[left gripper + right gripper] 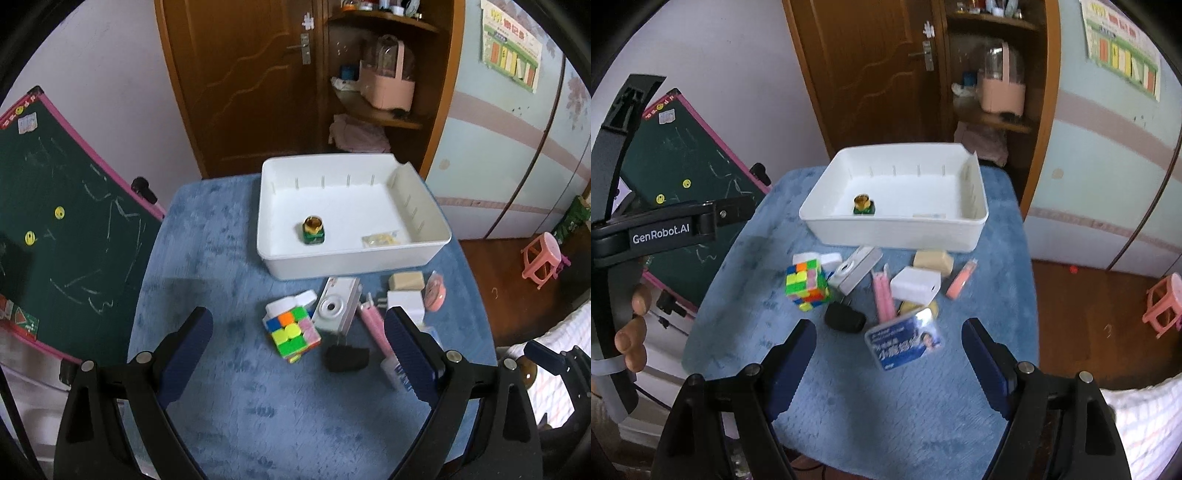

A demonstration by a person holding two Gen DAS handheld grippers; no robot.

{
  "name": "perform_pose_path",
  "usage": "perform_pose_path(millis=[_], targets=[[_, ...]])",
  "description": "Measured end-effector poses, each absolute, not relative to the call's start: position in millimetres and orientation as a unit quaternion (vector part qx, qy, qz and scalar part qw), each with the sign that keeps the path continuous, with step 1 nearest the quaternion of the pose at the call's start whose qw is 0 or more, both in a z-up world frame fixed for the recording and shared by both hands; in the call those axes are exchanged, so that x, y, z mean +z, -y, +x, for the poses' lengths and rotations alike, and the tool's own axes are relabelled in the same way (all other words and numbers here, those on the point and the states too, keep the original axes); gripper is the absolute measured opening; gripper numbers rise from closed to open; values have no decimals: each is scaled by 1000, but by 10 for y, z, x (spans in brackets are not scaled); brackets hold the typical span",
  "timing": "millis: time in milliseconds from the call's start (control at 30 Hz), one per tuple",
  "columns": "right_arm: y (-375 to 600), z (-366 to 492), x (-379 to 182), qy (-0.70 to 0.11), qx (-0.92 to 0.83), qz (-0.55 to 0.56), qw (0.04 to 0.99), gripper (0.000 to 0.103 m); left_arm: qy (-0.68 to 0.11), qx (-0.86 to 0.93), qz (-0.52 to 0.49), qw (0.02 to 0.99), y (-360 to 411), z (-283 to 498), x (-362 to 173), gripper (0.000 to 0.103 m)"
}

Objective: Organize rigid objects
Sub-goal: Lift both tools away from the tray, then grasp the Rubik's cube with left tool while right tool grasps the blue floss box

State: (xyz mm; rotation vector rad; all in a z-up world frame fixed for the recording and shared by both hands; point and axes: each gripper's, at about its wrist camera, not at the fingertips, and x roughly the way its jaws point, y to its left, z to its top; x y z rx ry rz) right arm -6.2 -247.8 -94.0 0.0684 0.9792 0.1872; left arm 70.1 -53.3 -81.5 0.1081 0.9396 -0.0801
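A white bin (273,236) (897,230) stands at the far side of the blue cloth and holds a small green jar with a gold lid (313,229) (864,204) and a small packet (380,239). In front of it lie a colourful puzzle cube (293,332) (807,282), a white toy camera (336,304) (851,275), a black adapter (347,358) (845,318), pink pens (882,299), a white charger block (915,288), a beige block (932,261) and a blue card case (905,343). My left gripper (299,354) is open above the cube and adapter. My right gripper (888,362) is open over the card case.
A green chalkboard (70,236) leans at the left of the table. A wooden door and shelf (369,92) stand behind the bin. A pink stool (1163,310) sits on the floor at right. In the right wrist view a hand (633,332) holds the left gripper's body.
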Motion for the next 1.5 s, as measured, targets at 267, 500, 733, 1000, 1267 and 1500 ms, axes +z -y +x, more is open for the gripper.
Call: perform_pose_path(millis=[267,500,733,1000,1267,1500], targets=[[2467,-131,-1223,-489,95,36,867,82,-479,-6,39,877,247,731,-1055,95],[2446,-171,-1530,-503,86,41,859,82,-510,27,1,860,-83,854,-1294,95],[2460,-176,-1830,-507,72,48,858,82,-543,20,-16,839,-121,977,-1575,95],[2411,-67,-2087,-496,64,26,865,82,-573,-8,-7,820,49,1136,-1862,95],[2336,86,-2253,-500,68,36,863,82,-596,-16,-25,803,181,1457,-2061,95],[2566,300,-2361,-536,24,192,822,82,-631,-17,-54,774,218,1681,-2303,95]])
